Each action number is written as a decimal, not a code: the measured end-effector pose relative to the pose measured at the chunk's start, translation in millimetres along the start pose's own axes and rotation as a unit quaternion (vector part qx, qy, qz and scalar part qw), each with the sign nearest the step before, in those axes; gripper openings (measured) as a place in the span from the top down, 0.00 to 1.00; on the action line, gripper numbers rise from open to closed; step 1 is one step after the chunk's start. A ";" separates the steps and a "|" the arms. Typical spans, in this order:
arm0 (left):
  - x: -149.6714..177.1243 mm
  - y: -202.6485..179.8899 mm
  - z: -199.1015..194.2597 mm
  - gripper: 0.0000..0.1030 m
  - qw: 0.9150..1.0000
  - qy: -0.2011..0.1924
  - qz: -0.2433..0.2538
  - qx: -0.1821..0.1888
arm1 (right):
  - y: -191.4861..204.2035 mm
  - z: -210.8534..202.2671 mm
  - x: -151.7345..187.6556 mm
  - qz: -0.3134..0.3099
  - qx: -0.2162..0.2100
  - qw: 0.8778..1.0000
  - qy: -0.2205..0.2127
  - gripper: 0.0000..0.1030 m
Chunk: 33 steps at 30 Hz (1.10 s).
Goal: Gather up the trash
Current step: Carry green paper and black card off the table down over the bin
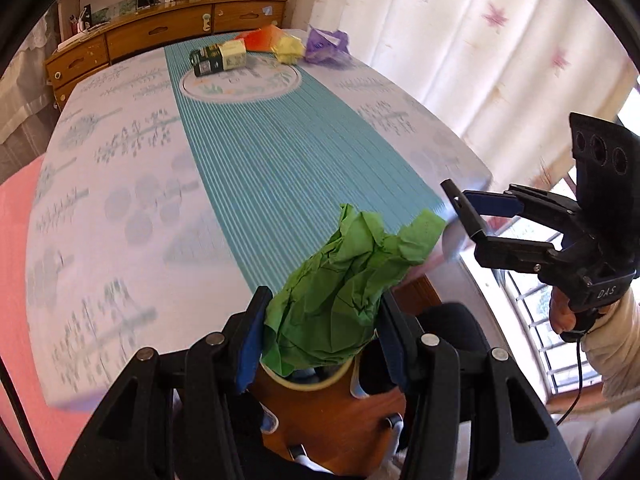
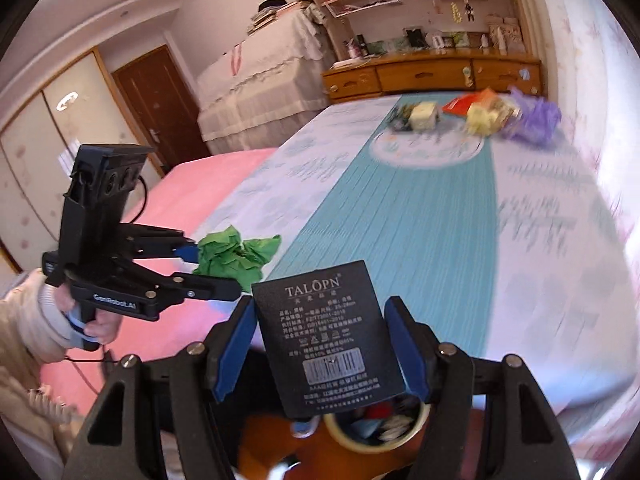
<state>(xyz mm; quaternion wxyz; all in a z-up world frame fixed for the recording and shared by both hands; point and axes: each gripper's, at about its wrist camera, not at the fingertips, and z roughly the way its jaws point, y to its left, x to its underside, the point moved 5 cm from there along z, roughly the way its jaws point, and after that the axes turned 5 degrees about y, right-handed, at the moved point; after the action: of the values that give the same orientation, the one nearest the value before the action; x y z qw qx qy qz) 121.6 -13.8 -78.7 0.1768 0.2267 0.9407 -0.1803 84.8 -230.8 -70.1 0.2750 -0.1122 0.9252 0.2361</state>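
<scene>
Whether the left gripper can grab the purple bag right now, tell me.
Probably not: left gripper is clamped on crumpled green paper, and the purple bag lies at the far end of the bed.

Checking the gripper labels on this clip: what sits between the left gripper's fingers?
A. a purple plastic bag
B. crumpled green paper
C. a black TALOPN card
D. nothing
B: in the left wrist view the crumpled green paper is squeezed between the left gripper fingers, above a cup-like bin; the black card is between the right gripper fingers.
</scene>
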 end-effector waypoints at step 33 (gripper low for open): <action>126.5 40.3 260.6 0.47 0.987 0.100 -0.124 -0.030 | -140.4 240.6 204.4 0.434 0.050 0.890 0.131 0.35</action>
<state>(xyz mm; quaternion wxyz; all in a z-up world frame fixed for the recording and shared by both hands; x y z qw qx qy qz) 101.1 -43.6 -368.9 0.0650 0.1199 0.9794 -0.1486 73.5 -247.9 -415.0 0.0265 0.2846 0.9200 0.2681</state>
